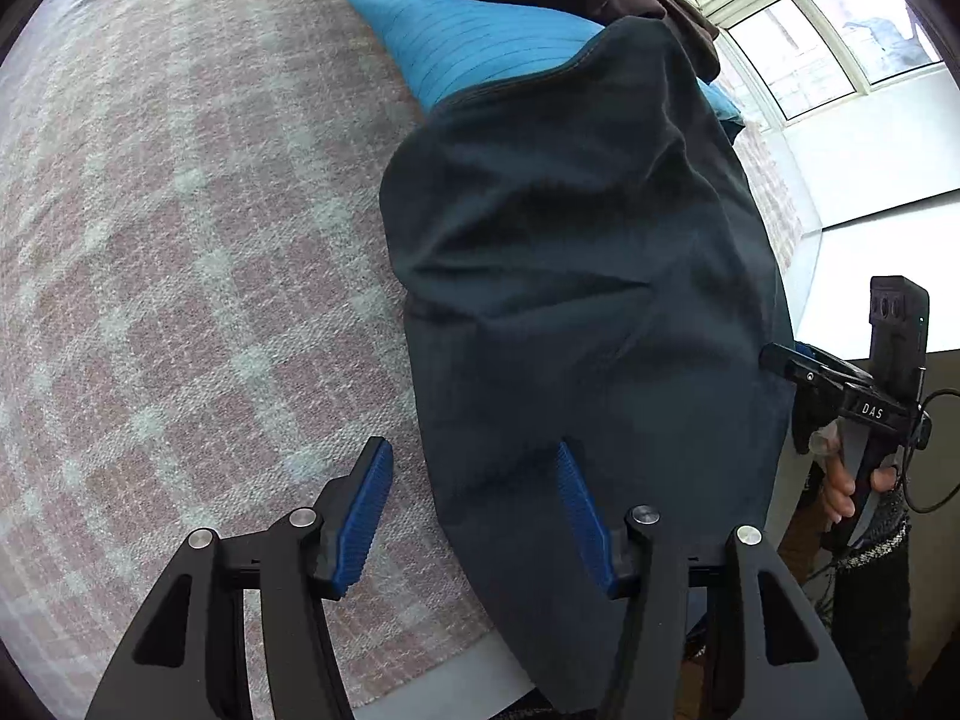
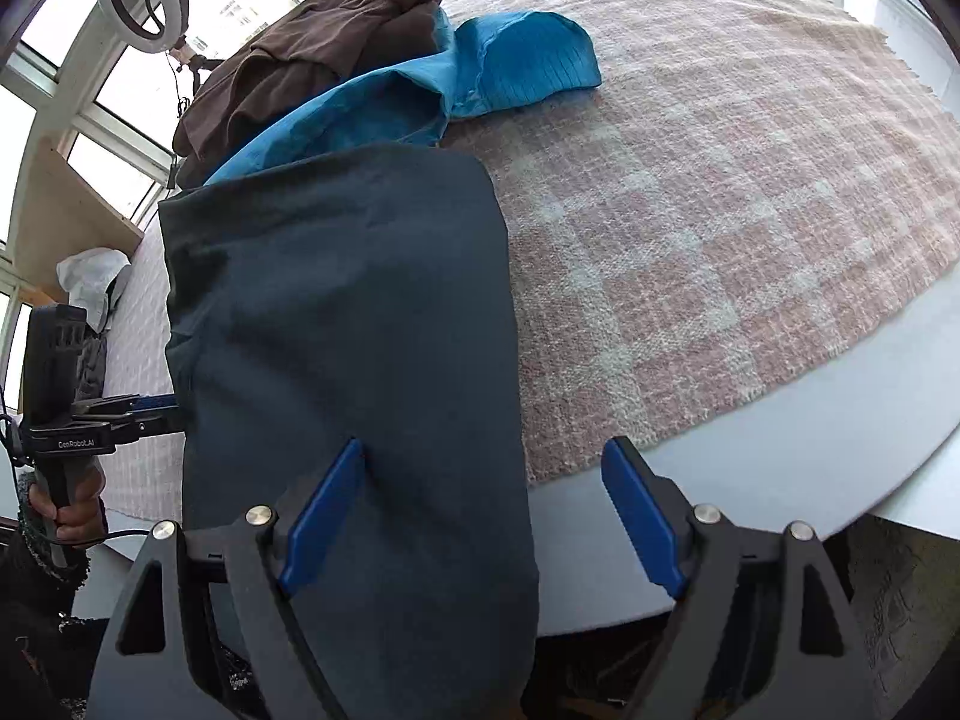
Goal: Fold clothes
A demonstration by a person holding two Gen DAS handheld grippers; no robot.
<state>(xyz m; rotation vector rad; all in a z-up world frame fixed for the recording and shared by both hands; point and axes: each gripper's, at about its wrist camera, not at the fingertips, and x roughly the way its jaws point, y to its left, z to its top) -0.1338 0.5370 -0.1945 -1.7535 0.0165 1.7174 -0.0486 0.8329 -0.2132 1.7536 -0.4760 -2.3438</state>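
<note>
Dark cloth (image 2: pixel 348 324) spread on the pink checked blanket (image 2: pixel 720 210) over the table (image 2: pixel 810 450), its near end hanging off the edge. Left gripper (image 1: pixel 474 516) fingers wide apart, pinching nothing. Right gripper (image 2: pixel 480 516) fingers wide too, over the cloth edge. Blue cloth (image 2: pixel 516 66) and brown cloth (image 2: pixel 312 60) heaped behind.

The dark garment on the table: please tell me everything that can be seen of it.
The dark garment is a long piece of navy, matte woven cloth, softly creased. It lies lengthwise on the pink checked blanket, its near end hanging over the table edge. Its far end overlaps the blue garment. The left gripper and the right gripper each straddle one long edge, jaws open, not pinching it.
</note>
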